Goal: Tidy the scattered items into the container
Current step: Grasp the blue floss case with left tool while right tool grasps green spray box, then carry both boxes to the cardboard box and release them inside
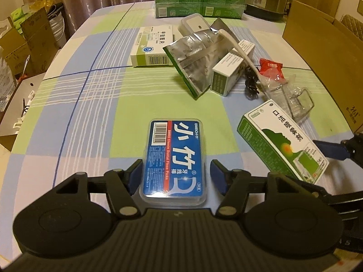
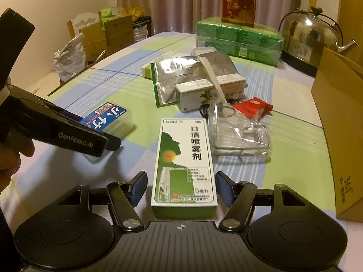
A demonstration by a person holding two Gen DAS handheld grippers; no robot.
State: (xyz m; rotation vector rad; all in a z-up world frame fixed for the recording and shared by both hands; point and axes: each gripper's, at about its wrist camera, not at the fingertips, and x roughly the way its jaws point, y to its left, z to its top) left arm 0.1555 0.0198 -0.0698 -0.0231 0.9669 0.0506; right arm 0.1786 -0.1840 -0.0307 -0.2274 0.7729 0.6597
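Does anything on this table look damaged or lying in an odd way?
Yes. The silver foil pouch is crumpled and rests tilted against the small boxes, with a white spoon lying across the heap.

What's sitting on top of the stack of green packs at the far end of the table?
A red box with gold lettering stands on the green packs. Its base hides the pack surface beneath.

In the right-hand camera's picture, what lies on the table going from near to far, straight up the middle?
Right tool → green-and-white spray box → small white box → foil pouch → green packs → red box on top of them.
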